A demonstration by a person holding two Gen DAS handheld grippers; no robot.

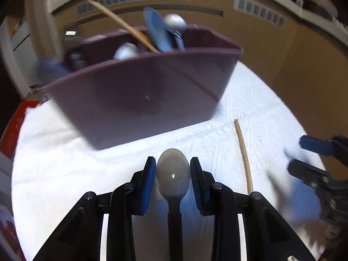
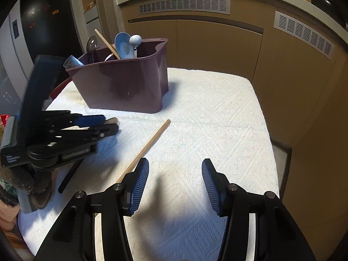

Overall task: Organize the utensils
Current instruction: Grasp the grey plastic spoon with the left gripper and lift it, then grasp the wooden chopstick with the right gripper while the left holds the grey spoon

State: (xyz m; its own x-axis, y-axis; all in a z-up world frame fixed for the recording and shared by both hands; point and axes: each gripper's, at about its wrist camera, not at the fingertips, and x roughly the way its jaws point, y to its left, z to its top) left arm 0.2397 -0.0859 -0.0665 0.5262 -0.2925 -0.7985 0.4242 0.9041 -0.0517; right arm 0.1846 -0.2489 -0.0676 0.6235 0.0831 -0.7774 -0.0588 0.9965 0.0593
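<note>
Left wrist view: on the white-clothed bench stands the purple caddy, already holding several utensils. The left gripper has its fingers narrow around the grey spoon, pads at the bowl's sides. The right gripper hangs with fingers wide, empty, beside the wooden chopstick. Pickup step; next probably lifting the spoon into the caddy.
</note>
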